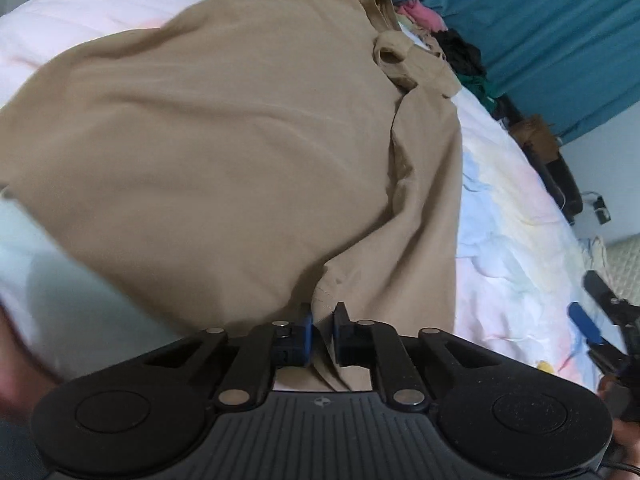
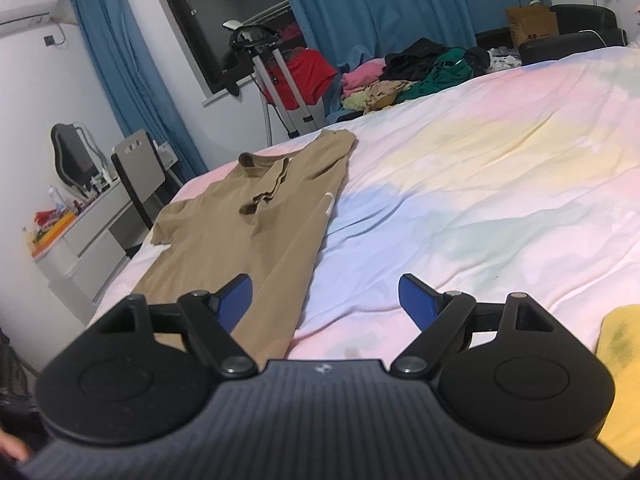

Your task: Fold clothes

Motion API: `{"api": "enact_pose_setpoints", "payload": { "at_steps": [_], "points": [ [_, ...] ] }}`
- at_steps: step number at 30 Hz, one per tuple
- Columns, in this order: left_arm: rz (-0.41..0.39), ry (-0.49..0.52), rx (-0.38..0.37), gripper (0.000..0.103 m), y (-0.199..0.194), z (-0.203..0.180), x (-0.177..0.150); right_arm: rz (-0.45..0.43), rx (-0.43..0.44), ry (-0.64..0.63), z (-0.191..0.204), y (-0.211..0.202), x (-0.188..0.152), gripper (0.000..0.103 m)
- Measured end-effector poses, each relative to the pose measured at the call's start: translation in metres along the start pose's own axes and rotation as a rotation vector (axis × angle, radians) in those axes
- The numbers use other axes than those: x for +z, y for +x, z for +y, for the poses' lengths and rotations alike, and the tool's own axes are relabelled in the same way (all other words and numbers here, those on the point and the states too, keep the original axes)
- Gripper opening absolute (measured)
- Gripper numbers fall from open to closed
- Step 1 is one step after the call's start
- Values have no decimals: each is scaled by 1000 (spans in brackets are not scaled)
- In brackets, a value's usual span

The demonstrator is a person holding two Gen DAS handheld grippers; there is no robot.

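Tan T-shirt (image 2: 248, 232) on bed (image 2: 480, 184) approx. half-folded lengthwise; left tool (image 1: 322, 320) pinching its hem, right tool (image 2: 325, 300) spread, idle; cross-folds outstanding.

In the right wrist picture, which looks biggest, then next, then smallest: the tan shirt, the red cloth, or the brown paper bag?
1. Tan shirt, biggest by far, though it lies nearest the camera.
2. Red cloth.
3. Brown paper bag, smallest, but farthest away.

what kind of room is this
Most likely a bedroom at home. A wide bed with a pastel sheet fills the view, a tan shirt spread on it; a pile of loose clothes sits at its far edge, with blue curtains and a desk along the walls.
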State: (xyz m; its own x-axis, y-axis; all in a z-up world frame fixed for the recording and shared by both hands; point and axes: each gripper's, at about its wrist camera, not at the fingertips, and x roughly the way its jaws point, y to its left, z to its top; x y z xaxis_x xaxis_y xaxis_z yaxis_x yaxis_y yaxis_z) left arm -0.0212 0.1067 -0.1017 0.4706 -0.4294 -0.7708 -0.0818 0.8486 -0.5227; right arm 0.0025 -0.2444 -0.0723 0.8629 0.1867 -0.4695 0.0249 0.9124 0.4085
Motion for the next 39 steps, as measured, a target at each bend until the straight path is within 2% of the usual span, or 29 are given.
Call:
{"api": "enact_pose_setpoints", "payload": {
  "at_steps": [3,5,8,9,10,12,15,18,25,27,35,39],
  "points": [
    [17,-10,39,8,-5,-1,-7,10,8,-15,5,1,-3,83],
    [34,51,65,8,-4,-9,-12,17,14,-24,9,3,-5,83],
    [9,153,91,12,-11,-23,-18,23,22,-36,16,5,-7,82],
    [-3,172,99,20,-14,-26,-19,18,22,-44,18,4,-8,82],
    [-16,195,105,35,-17,-30,-19,13,22,-52,20,3,-9,82],
    [-67,272,105,52,-27,-41,-22,-13,26,-69,24,-1,-9,82],
    [-159,406,121,61,-40,-62,-22,-65,30,-92,31,-8,-9,82],
    [-256,492,137,73,-50,-84,-17,-111,38,-112,38,-13,-10,82],
    [-422,540,113,96,-72,-127,15,-211,23,-135,45,-24,-8,83],
    [-446,548,104,99,-74,-138,24,-240,10,-148,46,-27,-7,92],
    [-491,634,82,102,-57,-177,49,-269,-28,-129,40,-25,-6,91],
    [-512,651,88,102,-43,-180,56,-253,-3,-80,32,-20,-4,91]
  ]
}}
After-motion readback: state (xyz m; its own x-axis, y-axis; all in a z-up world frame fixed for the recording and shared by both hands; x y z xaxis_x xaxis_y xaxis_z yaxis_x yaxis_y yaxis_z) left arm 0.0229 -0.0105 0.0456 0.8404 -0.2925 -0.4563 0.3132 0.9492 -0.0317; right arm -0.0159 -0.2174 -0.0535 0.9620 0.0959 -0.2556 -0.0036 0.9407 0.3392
